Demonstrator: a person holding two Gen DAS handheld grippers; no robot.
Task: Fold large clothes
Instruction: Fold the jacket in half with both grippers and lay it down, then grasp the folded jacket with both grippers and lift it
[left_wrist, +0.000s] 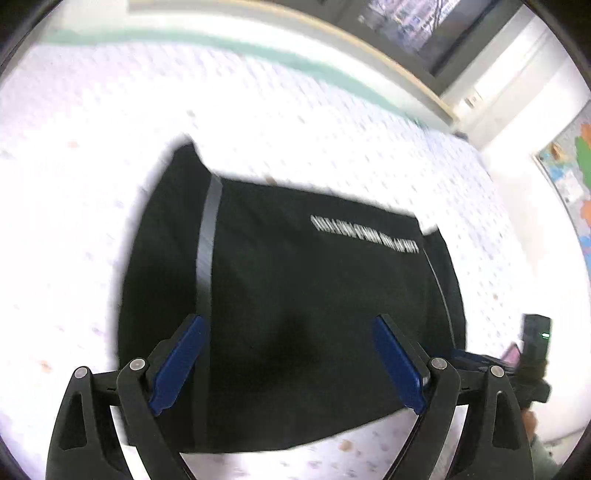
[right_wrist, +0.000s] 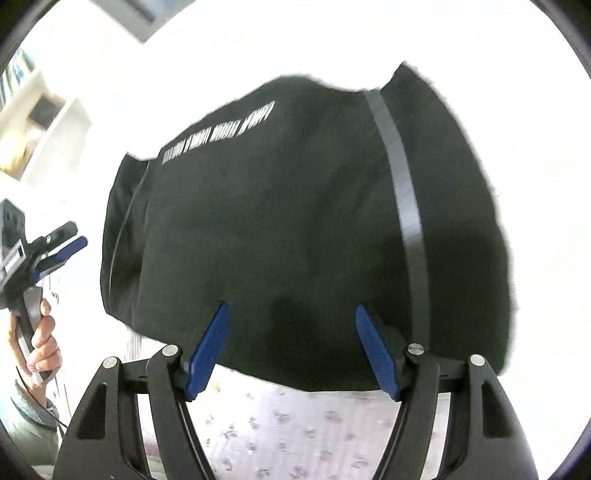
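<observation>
Lay folded into a broad block on the white bedsheet with small pale floral print (left_wrist: 74, 206): the black fabric garment (left_wrist: 295, 295), a grey stripe (left_wrist: 207, 236) running near-to-far down its left part and a line of white printed lettering (left_wrist: 364, 234) across the far right. In the left wrist view, hovered over the garment's near edge with blue-padded black fingers spread wide and nothing between them: the left gripper (left_wrist: 288, 325). Farther right in that view, at the near right edge, showed a blurred part of the right gripper (left_wrist: 532, 350), just beside the garment's right side. Beyond the sheet, far right, stood a pale wooden rail (left_wrist: 388, 62) and a colourful wall poster (left_wrist: 576, 173).

In the right wrist view, at the far left, gripped by a bare left hand (right_wrist: 42, 343): the left gripper (right_wrist: 68, 236), held off the garment's left edge; whether spread or closed, not readable from that angle. Behind it, far left, a white shelf unit (right_wrist: 40, 122), washed out. Filled the middle: the black garment (right_wrist: 295, 221), lettering (right_wrist: 218, 133) on the far left, grey stripe (right_wrist: 402, 184) on the right. Poised over the near hem with fingers spread apart, empty: the right gripper (right_wrist: 291, 314). Nothing on top of the garment; floral sheet (right_wrist: 280, 435) visible near, overexposed elsewhere.
</observation>
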